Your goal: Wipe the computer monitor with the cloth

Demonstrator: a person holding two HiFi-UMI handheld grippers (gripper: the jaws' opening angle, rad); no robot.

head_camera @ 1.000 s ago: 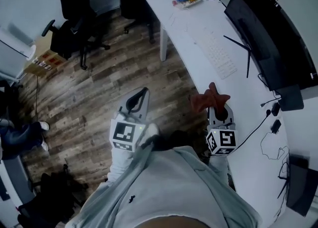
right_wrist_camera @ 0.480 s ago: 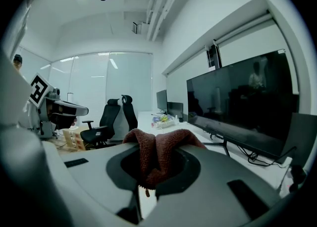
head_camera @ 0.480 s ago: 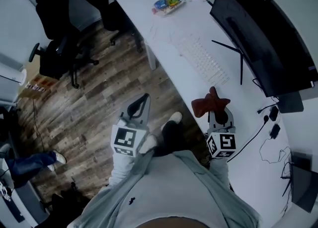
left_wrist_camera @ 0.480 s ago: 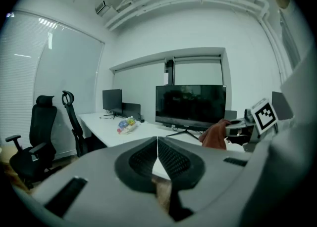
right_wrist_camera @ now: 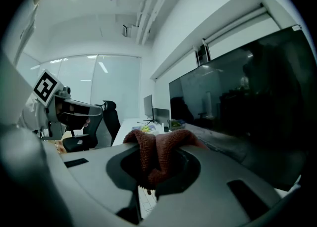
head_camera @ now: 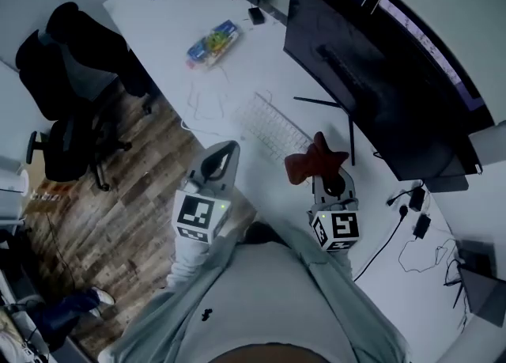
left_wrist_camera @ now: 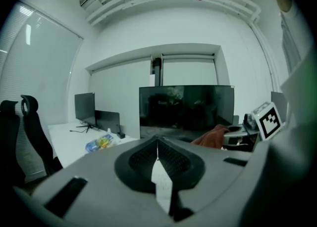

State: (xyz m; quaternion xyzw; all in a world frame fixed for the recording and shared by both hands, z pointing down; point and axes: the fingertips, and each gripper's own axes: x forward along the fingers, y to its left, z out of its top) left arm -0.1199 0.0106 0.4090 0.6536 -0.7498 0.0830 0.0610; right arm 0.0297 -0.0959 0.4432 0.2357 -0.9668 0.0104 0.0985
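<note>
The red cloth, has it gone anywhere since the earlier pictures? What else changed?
The person has stepped closer to the desk. The right gripper carried the cloth nearer the monitor, beside the keyboard; the left gripper went from over the floor to over the desk edge. Same as before: right shut on the cloth, left shut and empty.

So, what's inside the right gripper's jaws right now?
The red cloth, bunched up and clamped between the right gripper's jaws. Its folds cover the pinch point itself. Below, through the gap, keyboard keys show.
</note>
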